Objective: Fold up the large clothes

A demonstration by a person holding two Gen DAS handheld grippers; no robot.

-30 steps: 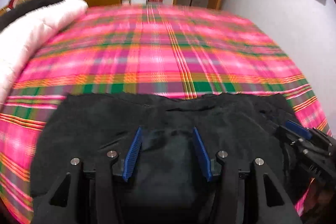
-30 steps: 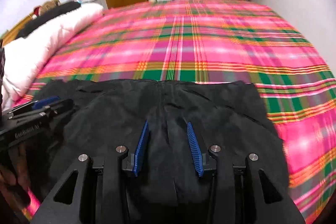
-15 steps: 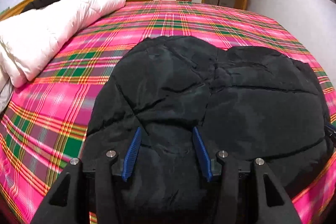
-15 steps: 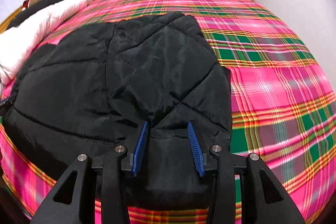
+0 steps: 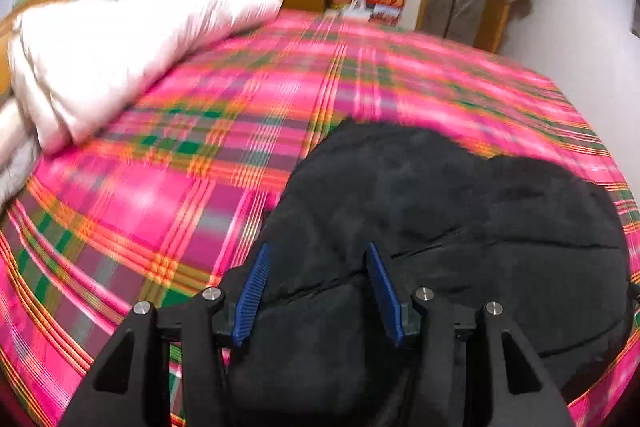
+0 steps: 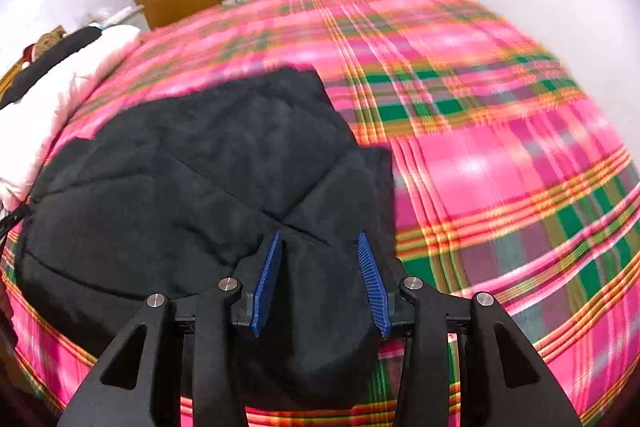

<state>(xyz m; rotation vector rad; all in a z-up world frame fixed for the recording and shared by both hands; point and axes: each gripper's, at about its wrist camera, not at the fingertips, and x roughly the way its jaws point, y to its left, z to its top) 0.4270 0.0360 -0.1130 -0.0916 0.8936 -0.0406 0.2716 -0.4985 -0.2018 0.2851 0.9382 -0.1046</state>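
Gripping thick folds of the black padded jacket (image 5: 460,227), both tools were clamped on it: the left hand-held gripper (image 5: 318,291) held a bunched wad at the garment's near left corner, and the right hand-held gripper (image 6: 320,281) pinched its near right corner, its blue pads pressed into the cloth on either side. A second earlier the jacket had lain spread wide and flat along the near edge of the bed (image 5: 140,195), with each tool visible in the other's view. Half a second earlier its upper layer already lay doubled toward the far side. Now that doubled bundle sat at the near edge, more compact, with quilted seams showing on top. By my judgement one fold was done and the held corners were being settled. Beyond it the plaid sheet ran bare to the far edge, and a white duvet (image 5: 120,47) lay along the left edge.
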